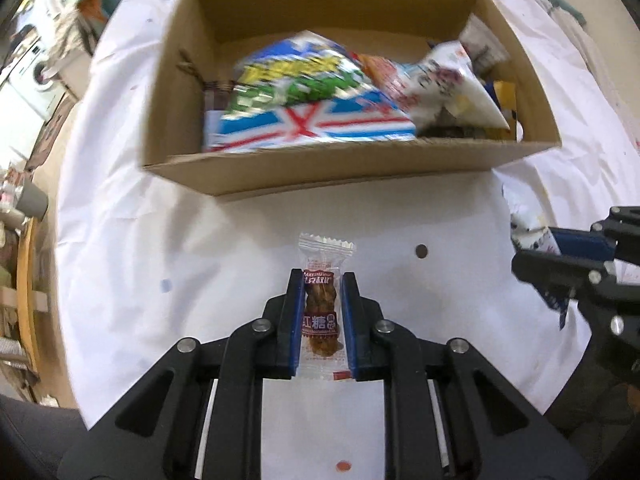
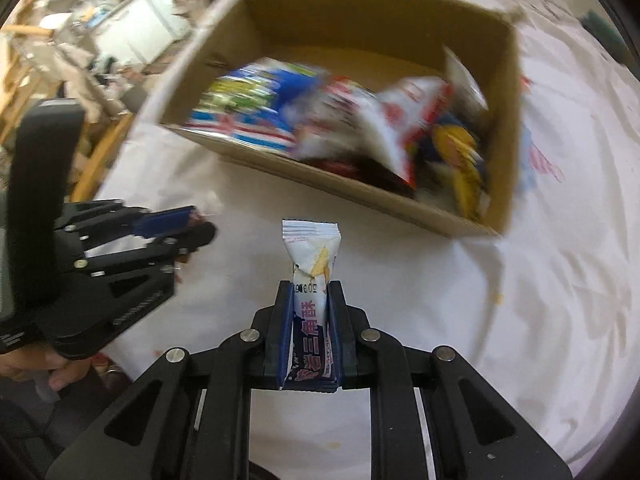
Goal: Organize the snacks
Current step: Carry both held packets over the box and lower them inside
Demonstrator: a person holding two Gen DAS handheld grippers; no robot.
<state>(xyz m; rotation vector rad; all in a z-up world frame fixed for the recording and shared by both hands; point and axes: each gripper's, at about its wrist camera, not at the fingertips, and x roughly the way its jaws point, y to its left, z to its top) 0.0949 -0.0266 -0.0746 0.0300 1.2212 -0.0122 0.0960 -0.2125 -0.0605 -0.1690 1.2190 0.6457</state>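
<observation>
Snacks are the matter of this task, and two of them are in the grippers now.

Left wrist view: the left gripper is closed on a small clear-wrapped brown snack, which stands in the lower middle of the frame between the blue pads. The cardboard box fills the upper half, and it holds already a blue and green snack bag and a white pouch, both blurred. The box stands on a white cloth. At the right edge the right gripper enters, with a piece of white wrapper at its tip.

Right wrist view: the right gripper is clamped on a white and purple snack packet in the lower middle. The box is in the upper right of the frame, tilted by the lens. The left gripper shows at the left edge, and a hand holds it at the lower left.

I judge that the step in hand is the carrying of both snacks toward the box. The next move calls for bringing each gripper over the near wall of the box, above a free place inside, and only then opening the jaws, so that the light packets fall in and not on the cloth.
</observation>
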